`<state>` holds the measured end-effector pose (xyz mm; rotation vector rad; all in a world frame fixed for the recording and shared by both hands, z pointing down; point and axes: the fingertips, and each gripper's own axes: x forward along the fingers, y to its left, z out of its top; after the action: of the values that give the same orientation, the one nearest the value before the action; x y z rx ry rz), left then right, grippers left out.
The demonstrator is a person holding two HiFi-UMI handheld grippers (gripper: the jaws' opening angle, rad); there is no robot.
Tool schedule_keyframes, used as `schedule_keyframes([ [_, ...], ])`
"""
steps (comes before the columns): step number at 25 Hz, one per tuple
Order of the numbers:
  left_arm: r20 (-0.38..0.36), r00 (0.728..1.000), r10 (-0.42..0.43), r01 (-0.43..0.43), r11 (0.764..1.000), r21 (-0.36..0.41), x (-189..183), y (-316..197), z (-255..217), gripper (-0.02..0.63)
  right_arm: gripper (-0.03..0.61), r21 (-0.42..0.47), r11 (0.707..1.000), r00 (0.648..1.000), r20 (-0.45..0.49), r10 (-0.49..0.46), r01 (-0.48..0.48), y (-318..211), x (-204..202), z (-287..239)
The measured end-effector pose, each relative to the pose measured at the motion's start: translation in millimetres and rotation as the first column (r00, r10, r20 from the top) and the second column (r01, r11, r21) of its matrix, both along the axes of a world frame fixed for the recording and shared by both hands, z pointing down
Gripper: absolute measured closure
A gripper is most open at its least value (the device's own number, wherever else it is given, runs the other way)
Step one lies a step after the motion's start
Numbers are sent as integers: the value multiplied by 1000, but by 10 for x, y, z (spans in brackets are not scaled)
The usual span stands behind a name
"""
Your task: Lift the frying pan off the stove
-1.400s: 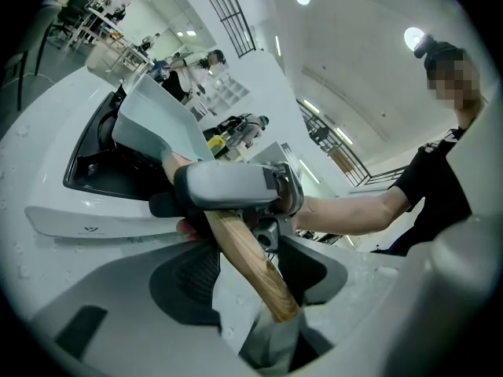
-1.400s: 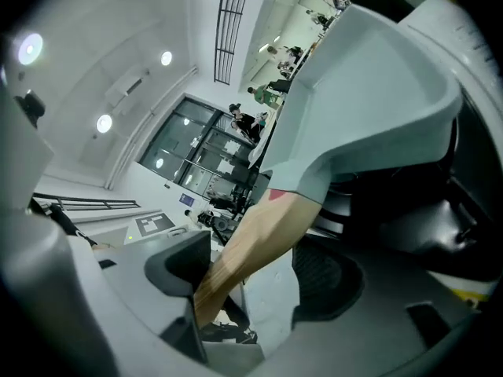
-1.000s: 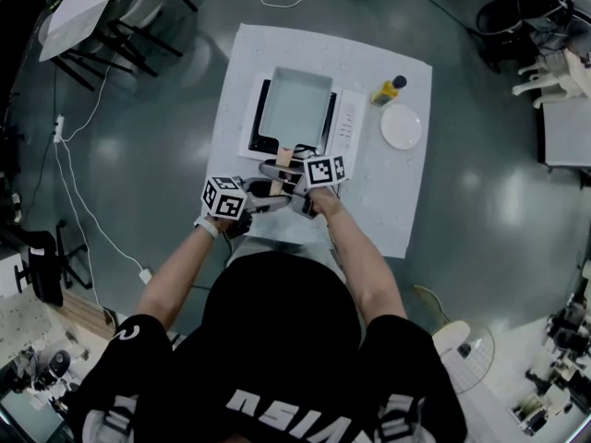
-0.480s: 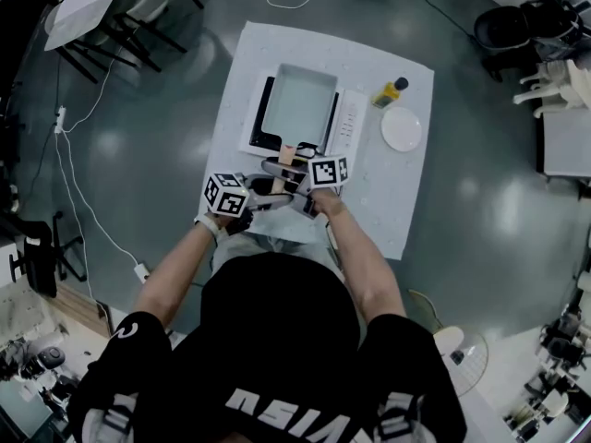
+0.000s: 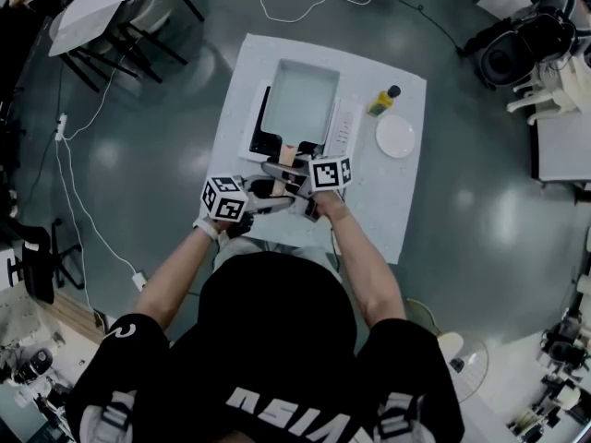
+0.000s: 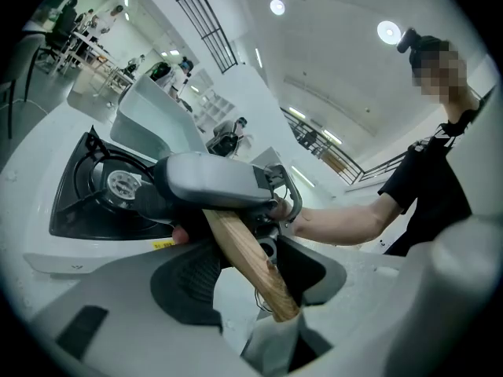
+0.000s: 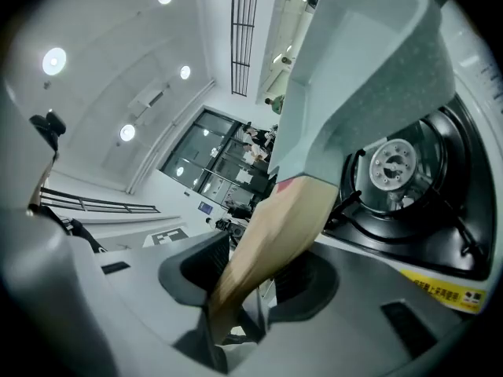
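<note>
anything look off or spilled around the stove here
Nothing stands out. The pan is squarely over the stove and looks empty, nothing is spilled on the table, and the bottle and plate stand neatly beside the stove.

In the head view, the left gripper (image 5: 277, 201) and right gripper (image 5: 277, 170) hide most of the wooden handle (image 5: 284, 155). The right gripper view's top edge crops the frying pan (image 7: 369, 77).

Dim head view; ceiling lights (image 6: 387, 31) glare; fisheye-warped edges.
</note>
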<state>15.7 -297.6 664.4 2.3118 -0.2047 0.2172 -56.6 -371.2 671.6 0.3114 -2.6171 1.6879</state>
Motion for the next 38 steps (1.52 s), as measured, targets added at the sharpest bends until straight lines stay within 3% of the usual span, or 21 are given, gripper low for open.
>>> schedule_keyframes([
  [13, -10, 1000, -23, 24, 990, 137, -50, -49, -543, 399, 431, 124, 992, 1000, -15, -18, 20, -29, -62, -634],
  [24, -8, 1000, -12, 13, 988, 154, -41, -19, -634, 399, 431, 141, 990, 1000, -21, -12, 15, -1, -47, -746],
  [31, -11, 999, 38, -36, 987, 156, 92, 37, -643, 399, 431, 146, 989, 999, -17, 34, -32, 21, 108, -771],
  [38, -17, 989, 146, -141, 977, 158, 332, 107, -639, 397, 428, 151, 980, 990, -39, 137, -130, 19, 433, -744],
])
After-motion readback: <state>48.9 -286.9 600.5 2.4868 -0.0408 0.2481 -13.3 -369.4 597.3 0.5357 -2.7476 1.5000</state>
